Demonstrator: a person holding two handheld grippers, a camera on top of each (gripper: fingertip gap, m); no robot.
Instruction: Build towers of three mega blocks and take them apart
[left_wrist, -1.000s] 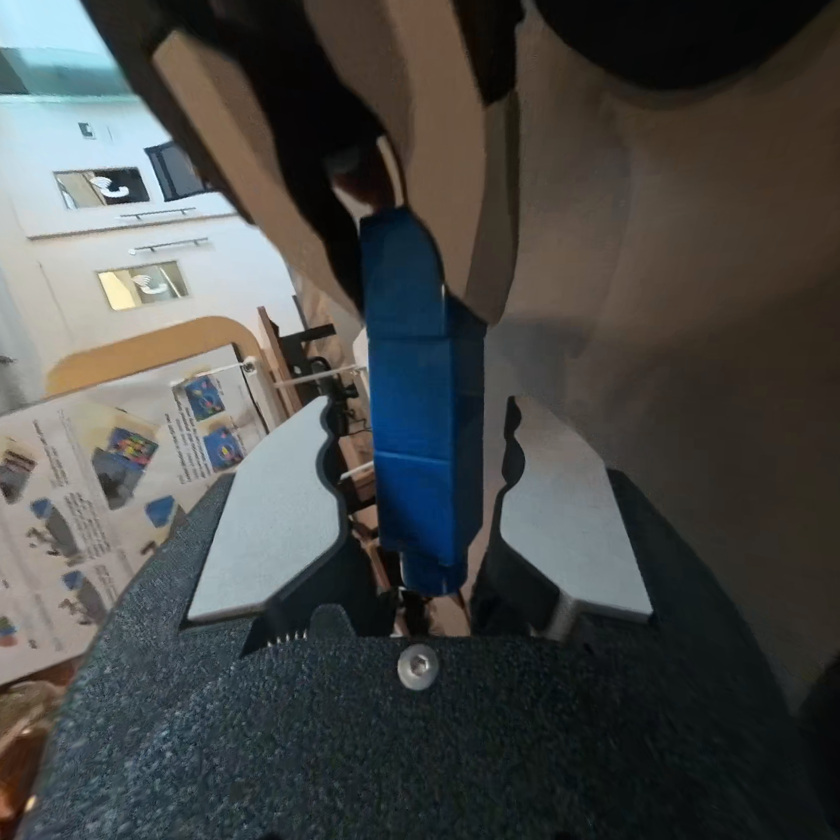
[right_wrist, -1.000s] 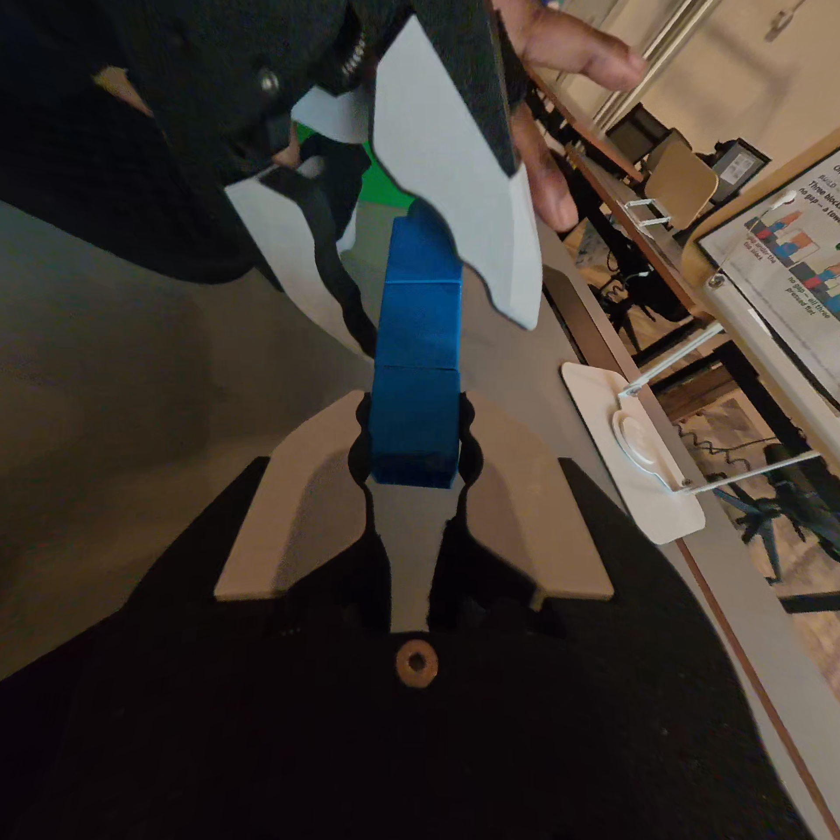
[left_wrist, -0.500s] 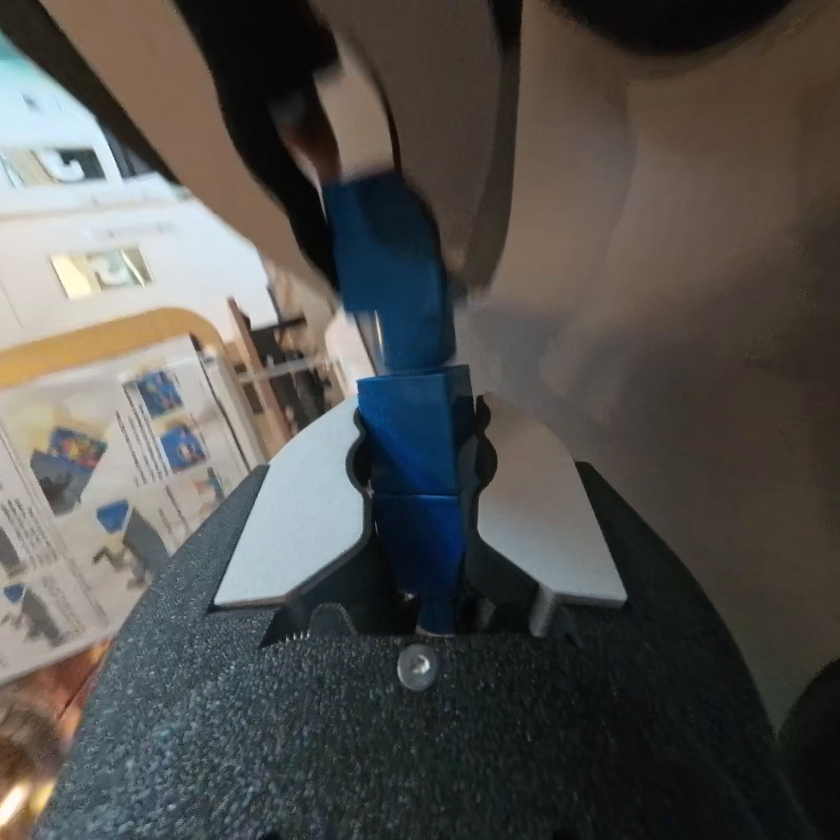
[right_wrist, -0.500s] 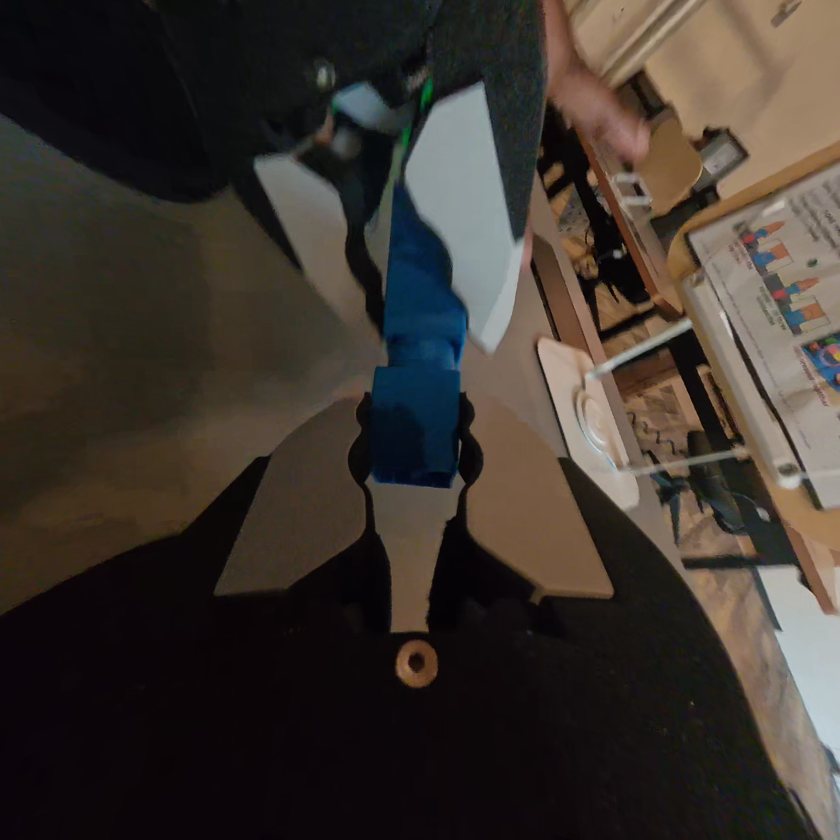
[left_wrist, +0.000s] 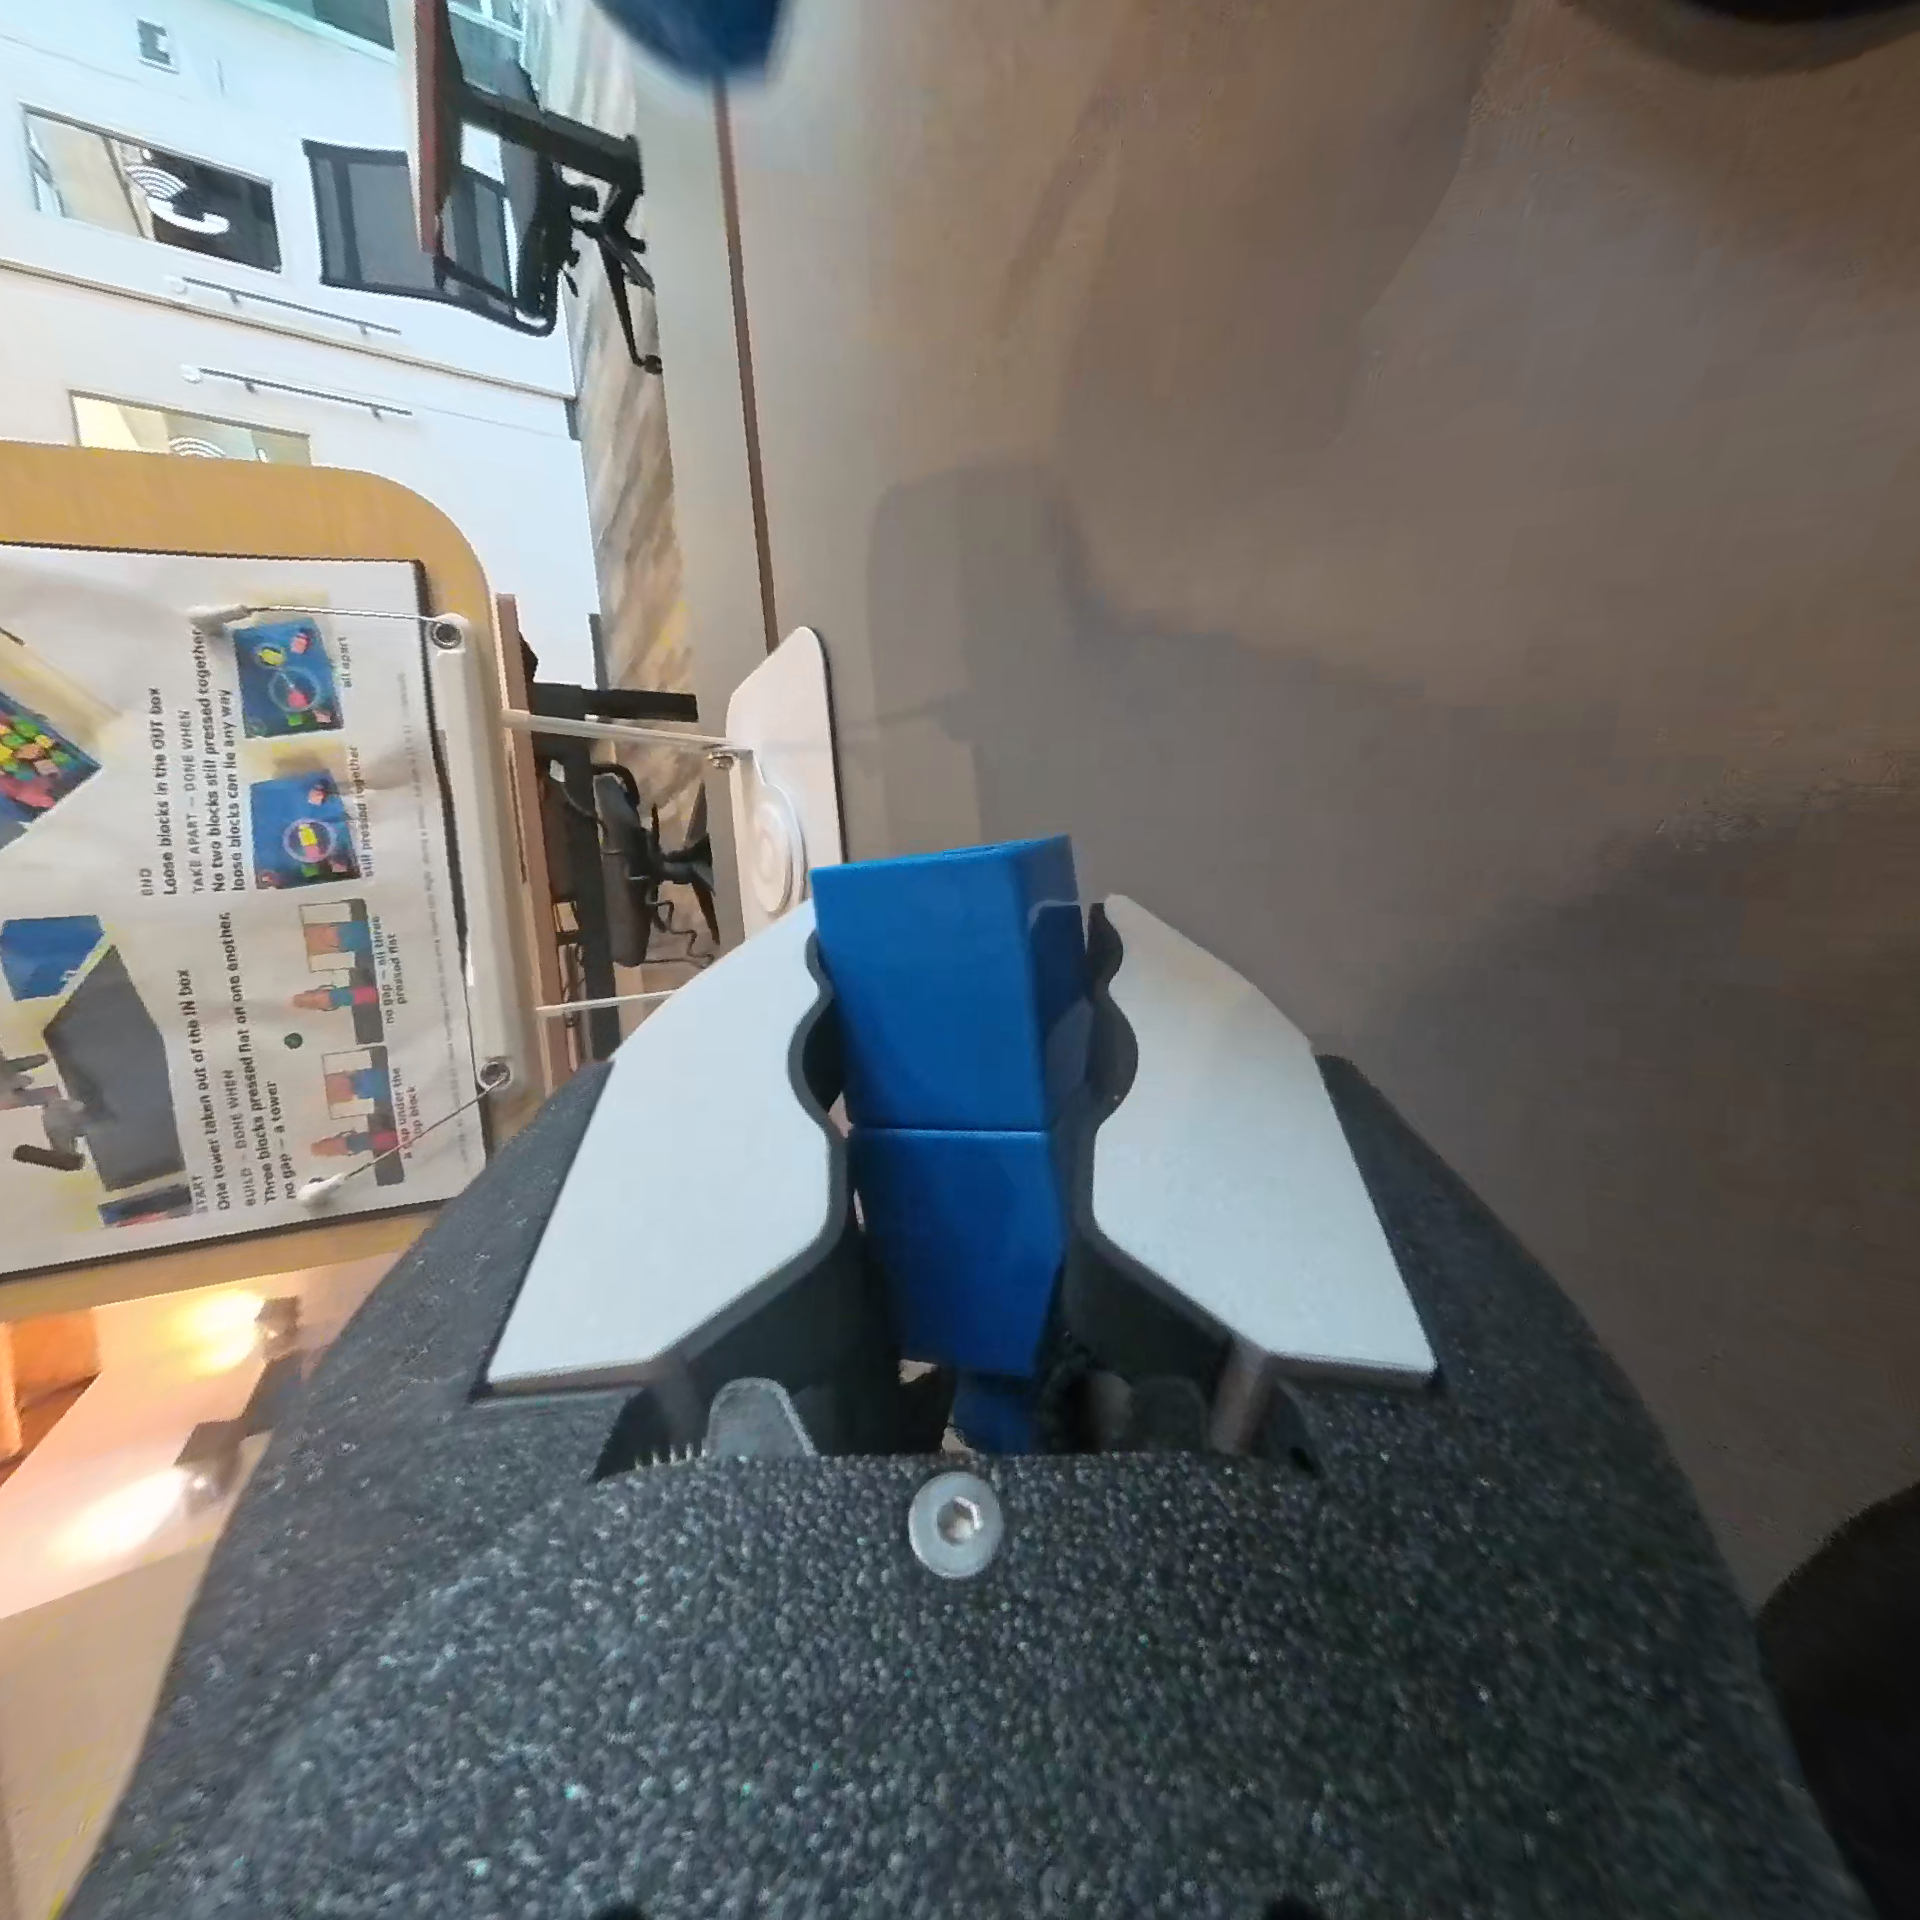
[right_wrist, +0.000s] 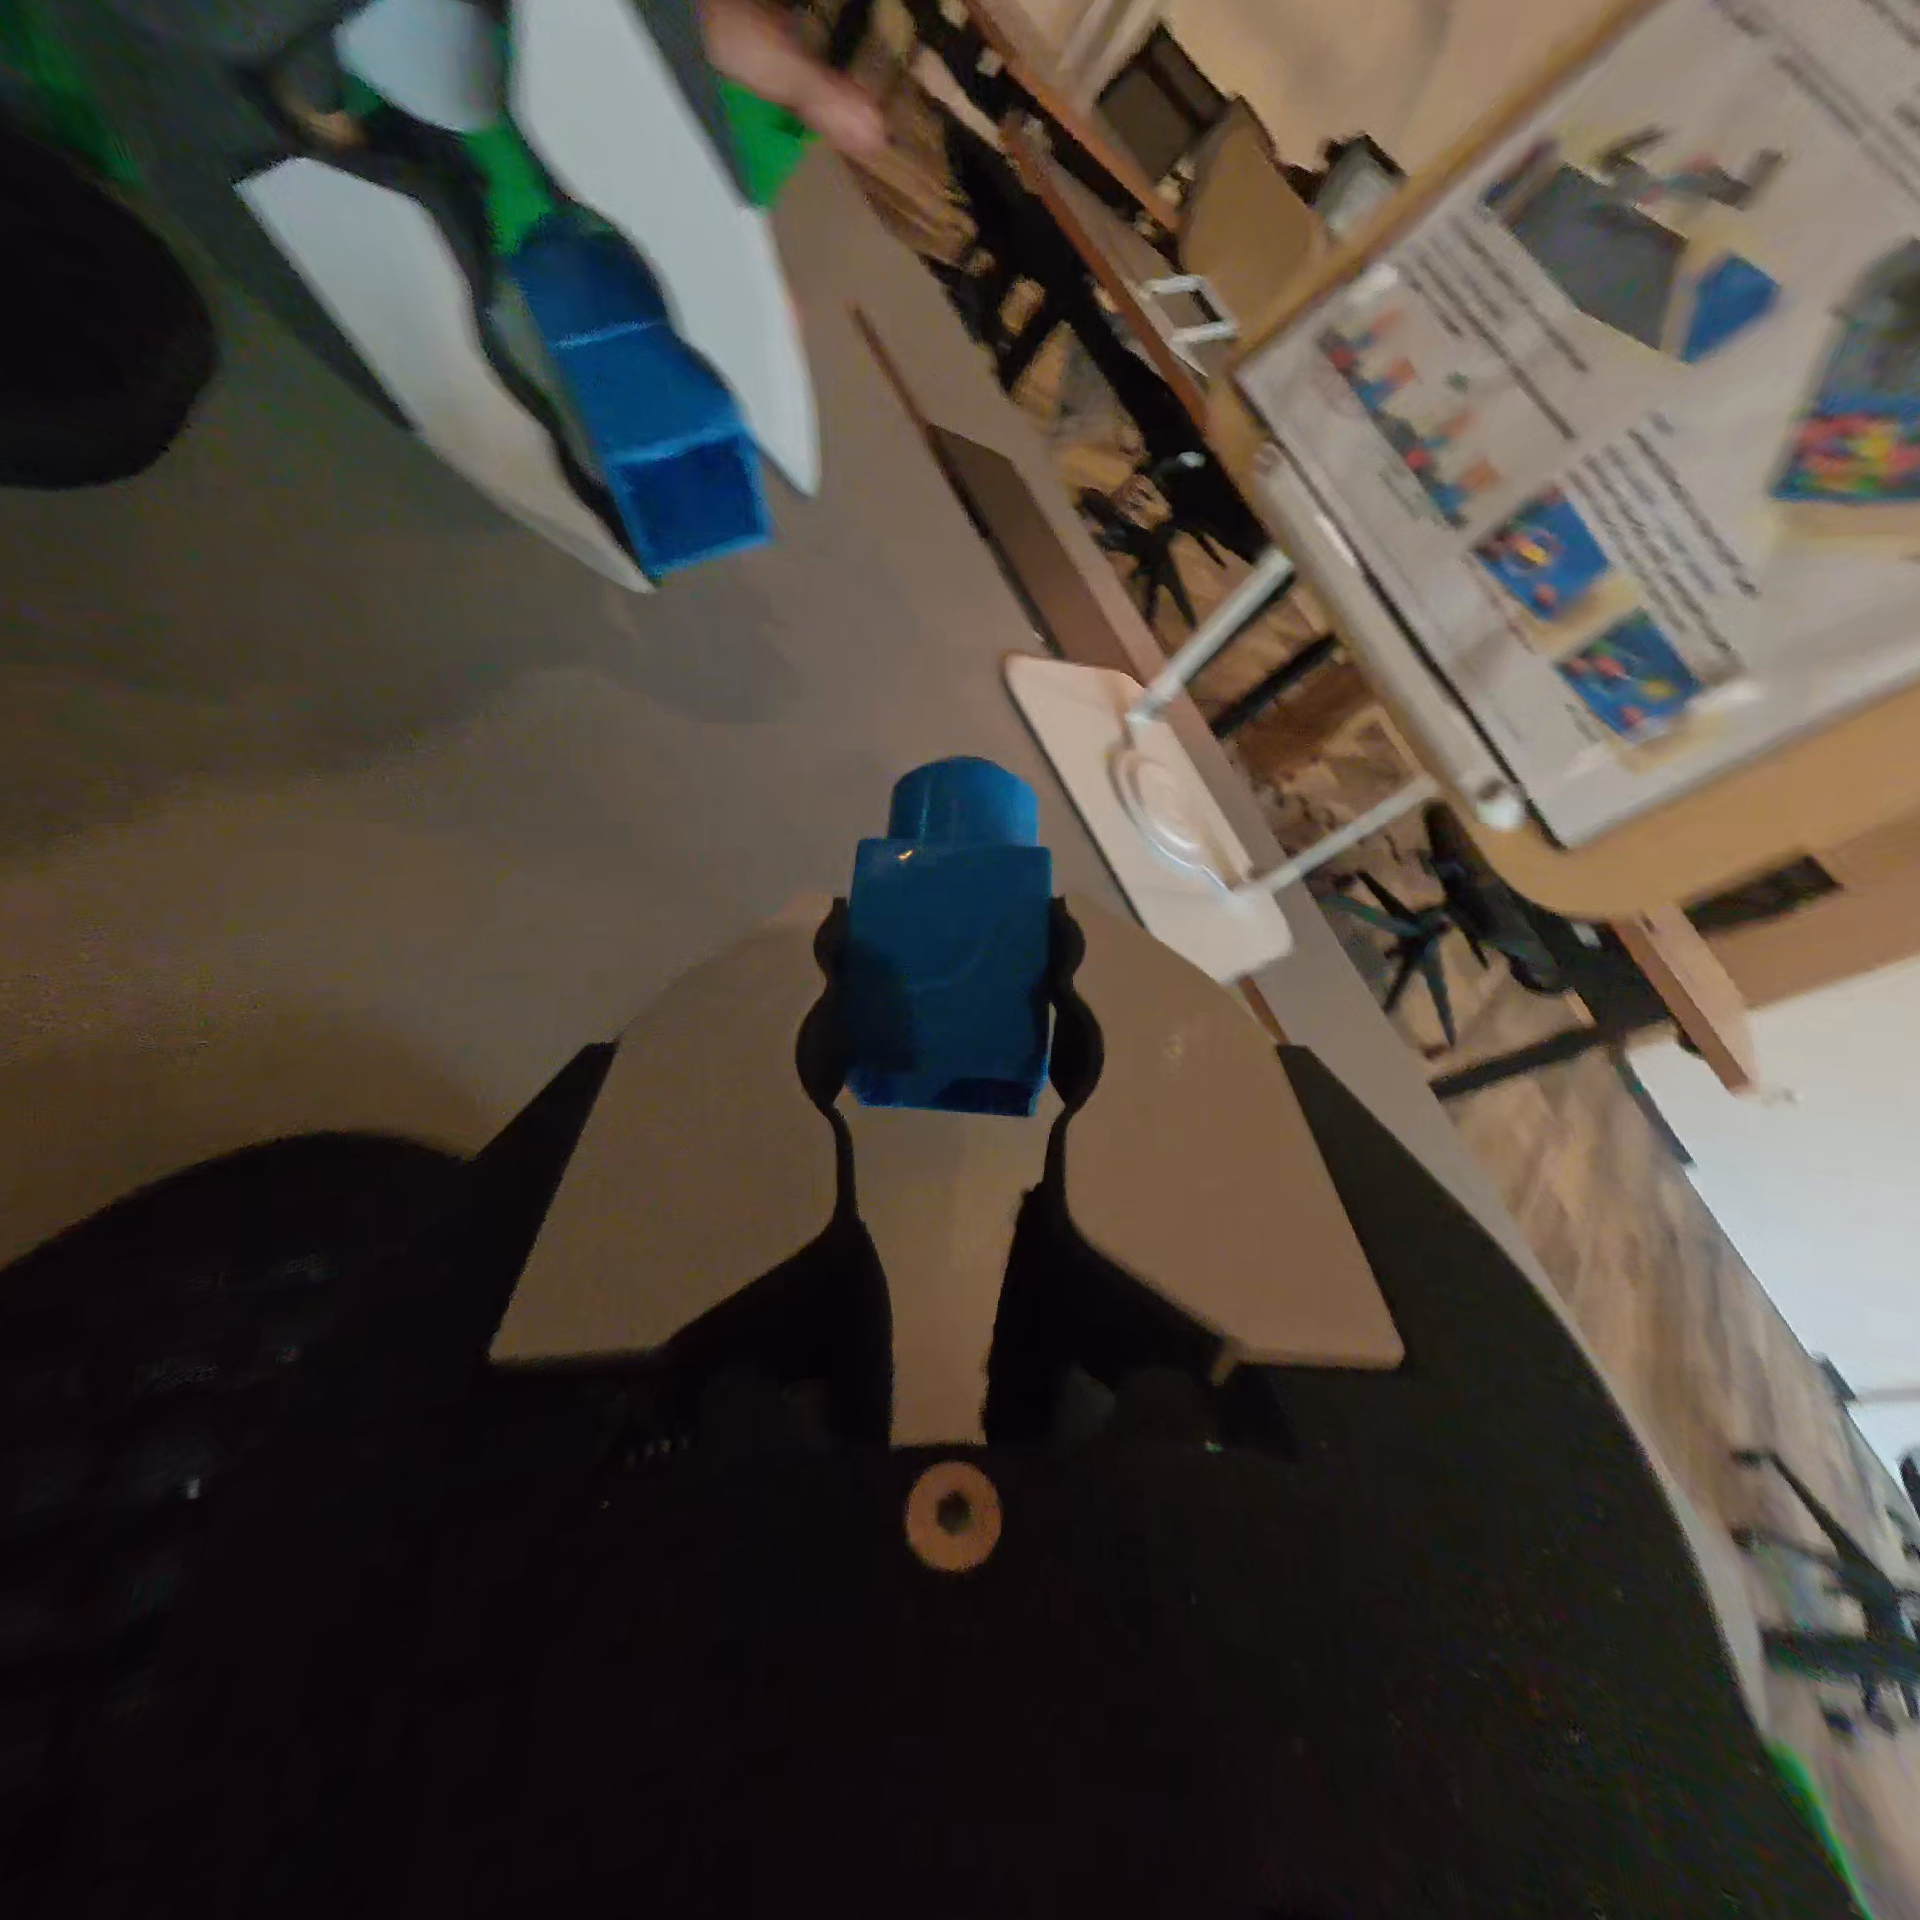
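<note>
Left gripper (left_wrist: 961, 1039) pinches the two joined blue blocks (left_wrist: 951, 1101) while the right gripper (right_wrist: 945, 997) clamps the single block (right_wrist: 945, 966), held apart, looks like mid-teardown.

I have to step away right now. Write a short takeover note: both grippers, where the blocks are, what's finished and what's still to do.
Left gripper: shut on a two-block blue stack, the blocks pressed together, held over the grey table.
Right gripper: shut on a single blue block, stud pointing away from the camera.
The two grippers are apart, neither load touching the table.
Done: one block is off the three-block tower.
Left: set the single block down, then separate the remaining pair so no two stay pressed together.
The white stand base sits at the table edge; keep clear of it.
</note>
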